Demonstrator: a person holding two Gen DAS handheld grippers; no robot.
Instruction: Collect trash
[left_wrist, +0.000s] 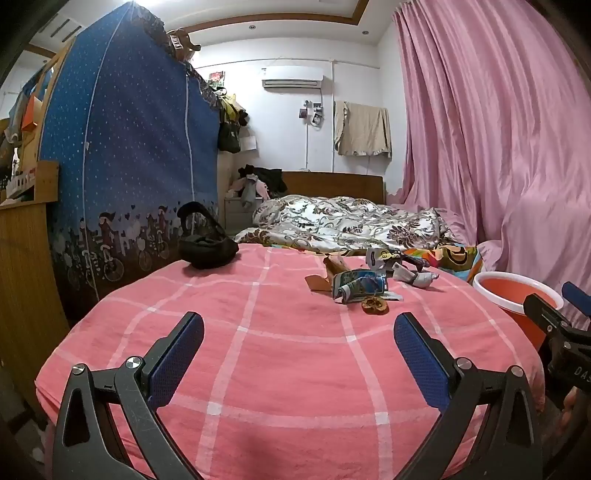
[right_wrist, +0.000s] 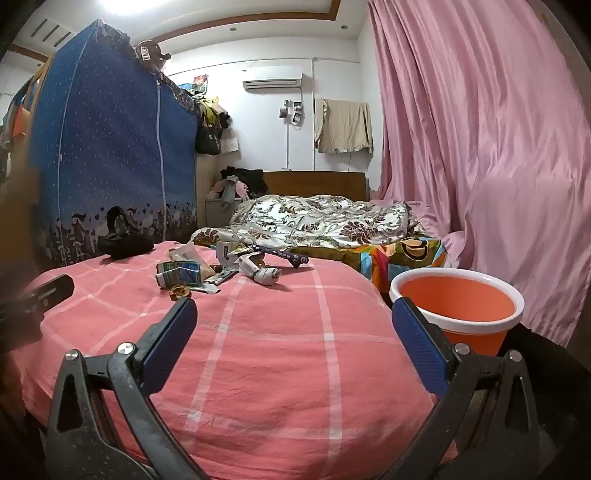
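A pile of trash (left_wrist: 365, 282) lies on the far part of a pink checked cloth (left_wrist: 280, 354): crumpled blue-white wrappers, a brown paper scrap and a small brown nut-like piece (left_wrist: 375, 306). The pile also shows in the right wrist view (right_wrist: 207, 273). An orange bucket (right_wrist: 458, 306) with a white rim stands to the right of the cloth; it also shows in the left wrist view (left_wrist: 517, 299). My left gripper (left_wrist: 299, 332) is open and empty, above the near cloth. My right gripper (right_wrist: 293, 321) is open and empty, near the bucket.
A black pouch (left_wrist: 207, 247) lies at the cloth's far left. A blue fabric wardrobe (left_wrist: 129, 166) stands at left, a bed with a floral quilt (left_wrist: 343, 221) behind, and pink curtains (left_wrist: 498, 147) at right.
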